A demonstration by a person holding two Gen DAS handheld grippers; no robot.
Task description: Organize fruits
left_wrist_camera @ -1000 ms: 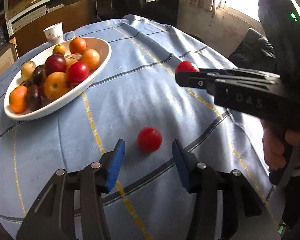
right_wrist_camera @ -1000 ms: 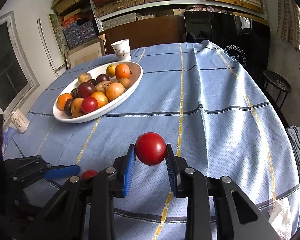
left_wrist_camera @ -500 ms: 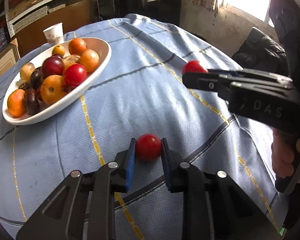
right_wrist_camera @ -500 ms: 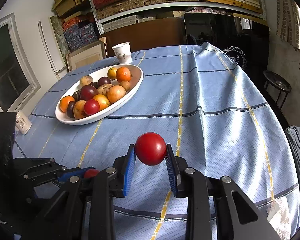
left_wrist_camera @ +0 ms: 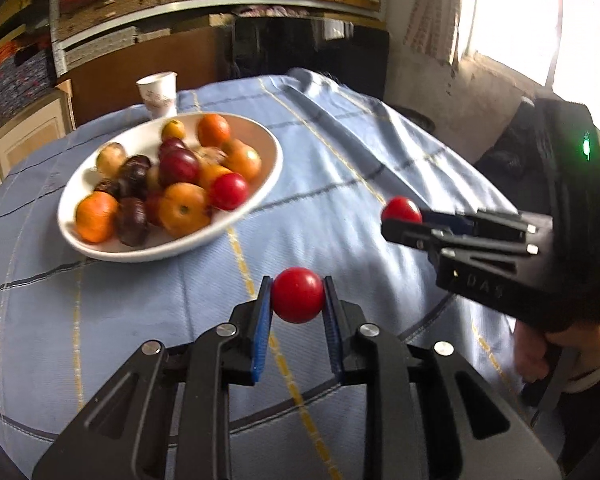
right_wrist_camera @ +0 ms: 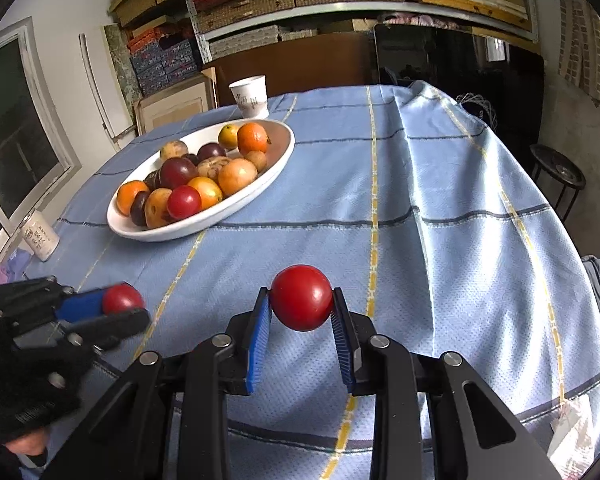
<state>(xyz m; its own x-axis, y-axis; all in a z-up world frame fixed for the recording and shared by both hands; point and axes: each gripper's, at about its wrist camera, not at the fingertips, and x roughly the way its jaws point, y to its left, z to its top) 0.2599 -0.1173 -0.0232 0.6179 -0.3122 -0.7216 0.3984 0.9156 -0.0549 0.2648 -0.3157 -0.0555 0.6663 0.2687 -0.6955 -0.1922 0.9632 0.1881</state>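
Note:
My left gripper (left_wrist_camera: 296, 300) is shut on a small red fruit (left_wrist_camera: 298, 294), held clear above the blue tablecloth. The right gripper (right_wrist_camera: 301, 306) is shut on a second red fruit (right_wrist_camera: 302, 297), also off the cloth. Each gripper shows in the other's view: the right one (left_wrist_camera: 404, 220) with its fruit at the right, the left one (right_wrist_camera: 120, 306) with its fruit at the lower left. A white oval bowl (left_wrist_camera: 256, 128) (right_wrist_camera: 204, 222) heaped with oranges, dark plums and a red fruit sits ahead and to the left of both grippers.
A paper cup (left_wrist_camera: 158, 94) (right_wrist_camera: 250, 96) stands behind the bowl near the table's far edge. A small white jar (right_wrist_camera: 40, 236) stands at the left edge. The cloth (right_wrist_camera: 440, 200) drapes over the round table's right side, with a dark stool (right_wrist_camera: 558, 170) beyond.
My left gripper closed on the red fruit that lay on the cloth and lifted it, and the bowl now looks nearer. The right gripper kept still with its fruit.

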